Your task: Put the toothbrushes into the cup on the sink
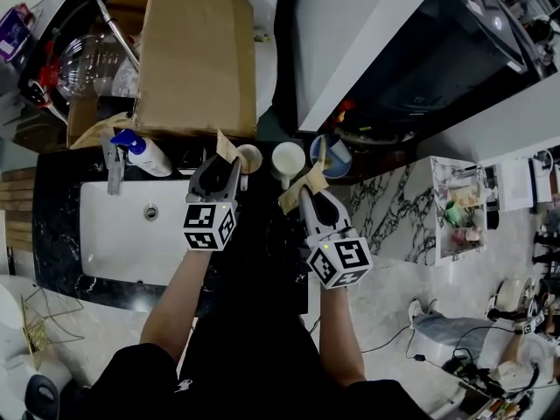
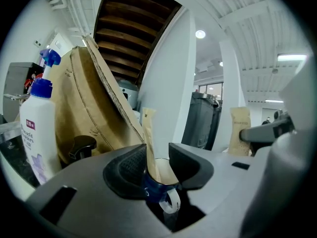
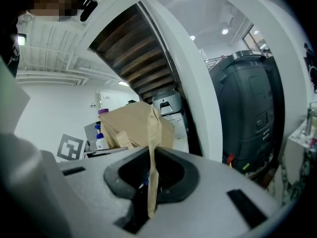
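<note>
Upper centre of head view: cup (image 1: 250, 157) just ahead of left gripper (image 1: 229, 169), jaws wide, wrapped toothbrush (image 2: 148, 133) standing in it. Right gripper (image 3: 151, 175) pinches second toothbrush (image 3: 154, 128) upright; cup lies up-left.

Paper-wrapped toothbrush (image 2: 148, 133) stands in the blue round mug (image 2: 151, 190) just ahead of the left gripper's (image 2: 157, 165) jaws; white plastic spray bottle (image 2: 37, 133) to its left, brown cardboard box (image 2: 89, 118) behind.

Cardboard box (image 1: 197, 51) close behind sink (image 1: 114, 234)
</note>
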{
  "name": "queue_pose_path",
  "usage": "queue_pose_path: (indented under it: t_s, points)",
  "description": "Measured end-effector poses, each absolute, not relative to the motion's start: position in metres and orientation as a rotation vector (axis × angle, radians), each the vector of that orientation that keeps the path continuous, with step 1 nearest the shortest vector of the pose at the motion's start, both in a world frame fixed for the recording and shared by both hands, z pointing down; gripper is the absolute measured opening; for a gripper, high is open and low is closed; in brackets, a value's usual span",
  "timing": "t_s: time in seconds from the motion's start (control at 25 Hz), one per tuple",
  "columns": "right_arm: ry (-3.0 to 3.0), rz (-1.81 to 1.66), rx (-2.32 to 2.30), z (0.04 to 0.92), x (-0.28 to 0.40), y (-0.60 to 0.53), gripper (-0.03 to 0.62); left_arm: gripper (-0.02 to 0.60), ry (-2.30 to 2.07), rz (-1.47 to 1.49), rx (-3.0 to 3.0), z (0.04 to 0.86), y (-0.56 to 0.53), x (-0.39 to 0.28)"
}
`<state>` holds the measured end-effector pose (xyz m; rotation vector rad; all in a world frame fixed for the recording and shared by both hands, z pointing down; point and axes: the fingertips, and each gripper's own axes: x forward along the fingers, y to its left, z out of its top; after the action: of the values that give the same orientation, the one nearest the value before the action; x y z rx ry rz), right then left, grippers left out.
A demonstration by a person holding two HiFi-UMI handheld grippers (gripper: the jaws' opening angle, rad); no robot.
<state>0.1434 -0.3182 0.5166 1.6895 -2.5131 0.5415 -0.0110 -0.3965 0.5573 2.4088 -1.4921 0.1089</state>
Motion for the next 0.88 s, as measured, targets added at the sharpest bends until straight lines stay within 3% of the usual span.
queue_pose_path:
  t_s: [0.32,0.72,0.88]
  points:
    - [-2.521,0.491,1.743,0.498,0.143,-0.307,0.034,0.17,-1.494,0.158,2.437,0.549,-0.376,-0.023]
    - [-2.537,0.392,1.834,0.463,0.136,-0.28,0.034,0.034,-1.497,0.161,2.532,0.513,-0.335,-0.045]
    - [-2.539,0.346,1.864,0.449,0.135,-0.269,0.034,0.009,-1.497,0.145,2.568,0.498,-0.321,-0.05]
